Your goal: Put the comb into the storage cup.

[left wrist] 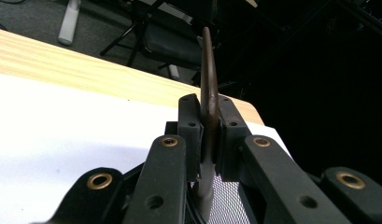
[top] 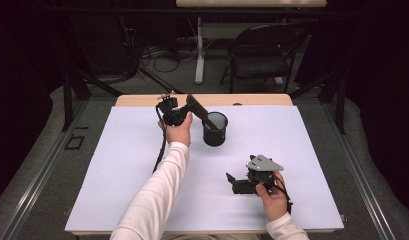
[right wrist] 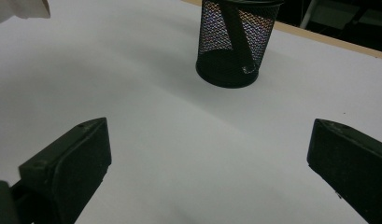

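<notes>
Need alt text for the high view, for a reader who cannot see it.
The left gripper holds a dark flat tool slanting into a black mesh cup on a white table. The right gripper rests near the front edge, jaws open and empty.

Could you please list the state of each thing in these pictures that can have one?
Black wire-mesh cup: upright on the white table cover, one long flat dark brown tool standing in it.
Long flat dark brown tool: leaning in the cup, lower end inside, upper part clamped.
Left gripper: shut on the tool.
Right gripper: open, nothing between its jaws, low over the cover.
Black folding chair: unfolded, unoccupied.
</notes>
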`<state>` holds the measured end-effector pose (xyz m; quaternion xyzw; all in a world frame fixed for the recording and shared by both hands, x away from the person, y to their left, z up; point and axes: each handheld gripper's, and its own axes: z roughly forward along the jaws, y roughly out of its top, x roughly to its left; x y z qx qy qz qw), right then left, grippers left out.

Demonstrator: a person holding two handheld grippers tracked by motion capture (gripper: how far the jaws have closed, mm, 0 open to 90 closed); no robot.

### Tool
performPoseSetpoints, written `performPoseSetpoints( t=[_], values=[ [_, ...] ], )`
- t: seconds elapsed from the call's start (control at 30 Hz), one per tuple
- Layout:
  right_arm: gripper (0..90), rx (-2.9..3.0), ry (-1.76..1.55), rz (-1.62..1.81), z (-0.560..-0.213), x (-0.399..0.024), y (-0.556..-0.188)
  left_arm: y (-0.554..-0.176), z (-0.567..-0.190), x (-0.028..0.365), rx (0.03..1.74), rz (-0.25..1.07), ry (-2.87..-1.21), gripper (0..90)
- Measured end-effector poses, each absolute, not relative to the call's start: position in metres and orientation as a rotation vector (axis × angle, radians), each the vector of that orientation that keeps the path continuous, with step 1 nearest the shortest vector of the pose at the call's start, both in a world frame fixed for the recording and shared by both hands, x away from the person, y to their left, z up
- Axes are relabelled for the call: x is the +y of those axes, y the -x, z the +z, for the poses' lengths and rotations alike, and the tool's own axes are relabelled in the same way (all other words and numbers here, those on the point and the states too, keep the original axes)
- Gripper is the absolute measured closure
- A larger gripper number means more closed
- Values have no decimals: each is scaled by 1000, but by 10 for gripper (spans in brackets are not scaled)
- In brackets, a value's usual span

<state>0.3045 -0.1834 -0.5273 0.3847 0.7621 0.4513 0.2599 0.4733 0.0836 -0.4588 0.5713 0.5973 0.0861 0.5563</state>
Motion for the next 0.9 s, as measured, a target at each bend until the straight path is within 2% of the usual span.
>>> performPoseSetpoints(
  t=[0.4,0.53,0.9],
  values=[
    [0,2065,-1043,1222,-527,-184,-305,-474,-461,85,1421,212,-1341,797],
    [0,2065,-1039,1223,-527,-184,-304,-473,-462,87,1419,209,-1333,746],
    [0,2066,-1041,1221,-527,-183,-304,-474,-465,93,1426,189,-1316,531]
  ],
)
